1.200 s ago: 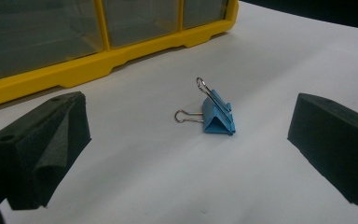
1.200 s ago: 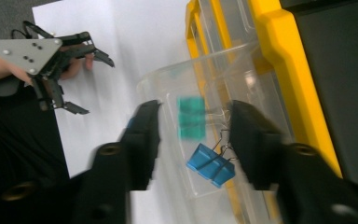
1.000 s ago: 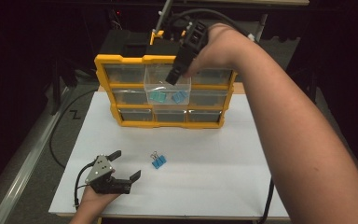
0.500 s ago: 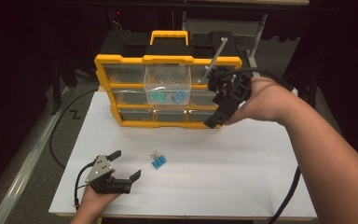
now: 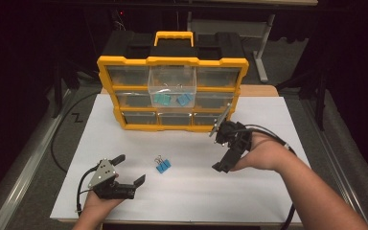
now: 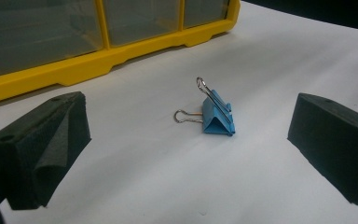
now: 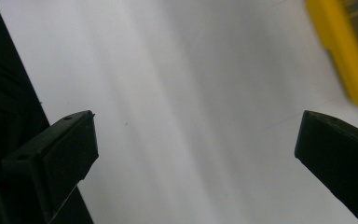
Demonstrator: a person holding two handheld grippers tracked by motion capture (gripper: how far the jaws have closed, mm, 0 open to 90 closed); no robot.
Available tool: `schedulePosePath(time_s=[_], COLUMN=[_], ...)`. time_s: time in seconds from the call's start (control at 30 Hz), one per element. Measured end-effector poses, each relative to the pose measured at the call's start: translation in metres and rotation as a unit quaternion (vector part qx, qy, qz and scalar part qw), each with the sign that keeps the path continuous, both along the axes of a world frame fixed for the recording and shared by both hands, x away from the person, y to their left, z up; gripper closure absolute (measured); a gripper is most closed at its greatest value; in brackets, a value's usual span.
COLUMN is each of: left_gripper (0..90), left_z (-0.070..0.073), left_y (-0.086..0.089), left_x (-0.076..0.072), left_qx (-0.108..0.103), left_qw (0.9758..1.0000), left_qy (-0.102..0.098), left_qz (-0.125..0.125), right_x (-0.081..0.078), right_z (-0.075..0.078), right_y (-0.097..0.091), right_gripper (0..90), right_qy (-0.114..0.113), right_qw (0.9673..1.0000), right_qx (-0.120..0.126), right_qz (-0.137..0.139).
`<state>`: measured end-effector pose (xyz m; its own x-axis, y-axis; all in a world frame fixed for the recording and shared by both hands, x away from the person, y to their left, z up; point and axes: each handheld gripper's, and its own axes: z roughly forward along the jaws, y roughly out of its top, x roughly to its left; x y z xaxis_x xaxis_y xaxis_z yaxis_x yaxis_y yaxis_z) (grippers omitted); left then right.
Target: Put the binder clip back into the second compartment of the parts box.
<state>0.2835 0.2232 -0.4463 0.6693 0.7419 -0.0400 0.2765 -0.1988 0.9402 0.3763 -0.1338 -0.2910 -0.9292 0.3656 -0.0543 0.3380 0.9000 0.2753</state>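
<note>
Blue binder clip [image 5: 162, 166] lies on the white tabletop [image 5: 268, 120], lower centre of the high view, well in front of the yellow drawer cabinet [image 5: 172, 61]. Left hand-held gripper [image 5: 127, 173] rests low at the lower left of the frame, jaws spread wide, nothing between them; the clip sits just right of it and slightly above in the picture. In the left gripper view the clip [image 6: 216, 115] is dead ahead, between the two black jaws but farther out than their tips, apart from both. It rests on its folded steel body, one wire handle flat toward the left of the frame, the other raised. Judgement on handling: light, stiff spring steel, small, painted surface probably slick, so it may skid on the tabletop if nudged from one side; not fragile. Best purchase looks to be across the two flat blue faces of the body, or on the raised wire loop; the loop pivots, so the body is the safer hold. Right hand-held gripper [image 5: 223, 151] sits at the right centre of the high view, jaws having just been opening, nothing between them; its own view is motion-blurred, bare white surface ahead. Middle drawer [image 5: 172, 86] stands pulled out with what appear to be two more clips inside.
</note>
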Motion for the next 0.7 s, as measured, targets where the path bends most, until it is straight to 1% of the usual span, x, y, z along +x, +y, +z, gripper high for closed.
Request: schedulePosePath(time_s=[0.07,0.1,0.17,0.23,0.33,0.37,0.4,0.47,0.5,0.57,0.6,0.63,0.67,0.7], left_gripper=[0.3,0.3,0.3,0.3,0.3,0.3,0.3,0.3,0.3,0.3,0.3,0.3,0.3,0.3], left_z=[0.0,0.0,0.0,0.0,0.001,0.001,0.001,0.001,0.001,0.001,0.001,0.001,0.0,0.001], left_y=[0.0,0.001,0.001,0.001,0.001,0.001,0.001,0.001,0.002,0.002,0.002,0.002,0.002,0.002], left_x=[0.0,-0.001,0.0,0.0,-0.001,-0.001,-0.001,-0.002,-0.002,-0.002,-0.001,-0.001,-0.001,-0.001], left_qx=[0.0,-0.001,-0.001,-0.001,-0.003,-0.003,-0.003,-0.003,-0.004,-0.007,-0.007,-0.008,-0.008,-0.008], left_qw=[1.0,1.0,1.0,1.0,1.0,1.0,1.0,1.0,1.0,1.0,1.0,1.0,1.0,1.0], left_qy=[-0.001,-0.002,-0.002,-0.001,-0.002,-0.002,-0.001,-0.002,-0.001,-0.001,-0.001,-0.001,-0.001,-0.001], left_qz=[0.0,0.0,0.0,0.001,0.001,0.001,0.0,0.0,0.0,0.002,0.002,0.004,0.005,0.005], right_x=[0.0,0.0,0.001,0.003,0.005,0.006,0.006,0.009,0.01,0.014,0.016,0.017,0.019,0.02], right_z=[-0.023,-0.031,-0.052,-0.066,-0.089,-0.095,-0.098,-0.106,-0.107,-0.111,-0.111,-0.111,-0.111,-0.11], right_y=[0.001,0.001,0.003,0.007,0.017,0.021,0.025,0.036,0.041,0.054,0.058,0.064,0.072,0.076], right_gripper=[0.2,0.3,0.3,0.4,0.6,0.7,0.8,1.1,1.4,2.2,2.8,3.5,4.2,5.0], right_qy=[0.006,0.01,0.02,0.024,0.03,0.03,0.033,0.033,0.033,0.031,0.03,0.033,0.031,0.029], right_qw=[1.0,0.9999,0.9997,0.9996,0.999,0.999,0.9988,0.9979,0.9978,0.9968,0.9964,0.9957,0.9949,0.9946], right_qx=[0.004,0.004,0.011,0.015,0.028,0.026,0.031,0.047,0.049,0.065,0.069,0.077,0.086,0.089], right_qz=[0.003,0.004,0.004,0.01,0.015,0.02,0.02,0.03,0.03,0.034,0.039,0.039,0.041,0.044])
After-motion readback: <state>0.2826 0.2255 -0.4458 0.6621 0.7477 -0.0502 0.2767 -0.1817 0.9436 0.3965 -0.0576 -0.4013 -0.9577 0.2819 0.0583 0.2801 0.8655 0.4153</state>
